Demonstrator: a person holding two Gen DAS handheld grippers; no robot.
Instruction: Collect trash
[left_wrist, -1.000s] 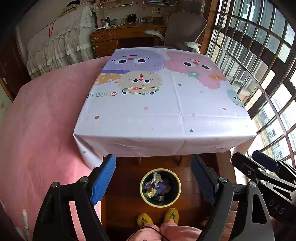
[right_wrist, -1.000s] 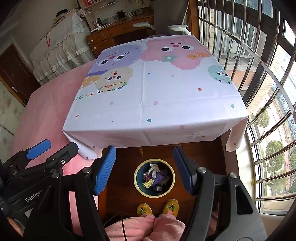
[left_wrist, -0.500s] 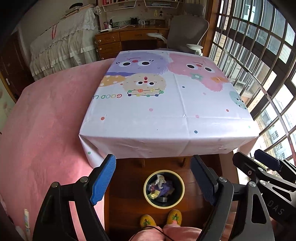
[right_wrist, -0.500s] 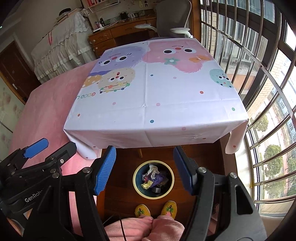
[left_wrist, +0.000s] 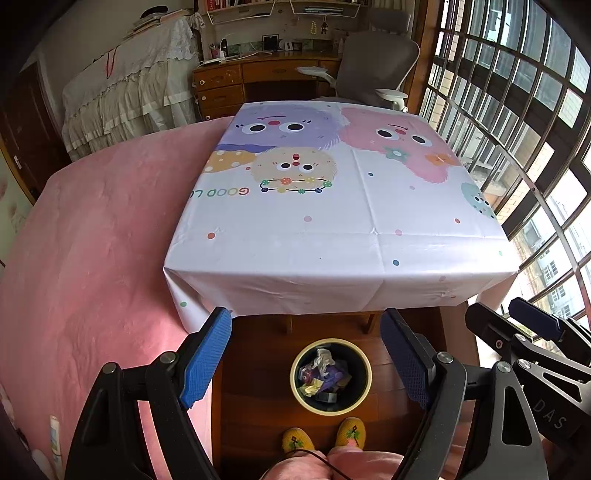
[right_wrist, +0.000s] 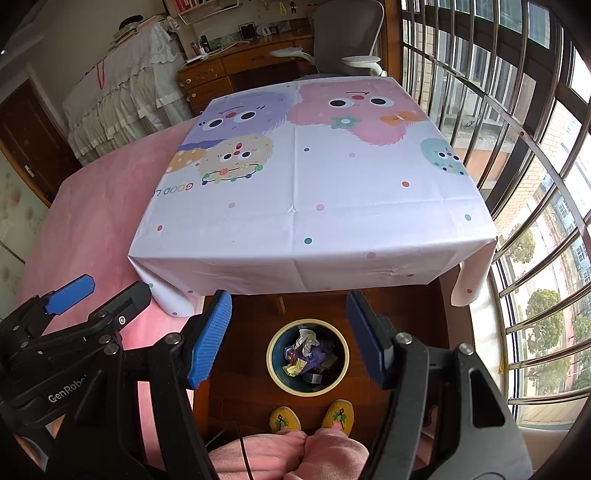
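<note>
Both hand-held grippers (left_wrist: 306, 356) (right_wrist: 288, 338) wide open, empty, raised higher above trash bin (left_wrist: 330, 374), table (left_wrist: 332, 229) farther.

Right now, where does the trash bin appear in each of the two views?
Left wrist view: the trash bin sits low, slightly right of centre, on the floor between the left gripper fingers.
Right wrist view: the trash bin sits low, near centre, between the right gripper fingers.
Shared landmark: the yellow slippers just below it.
</note>
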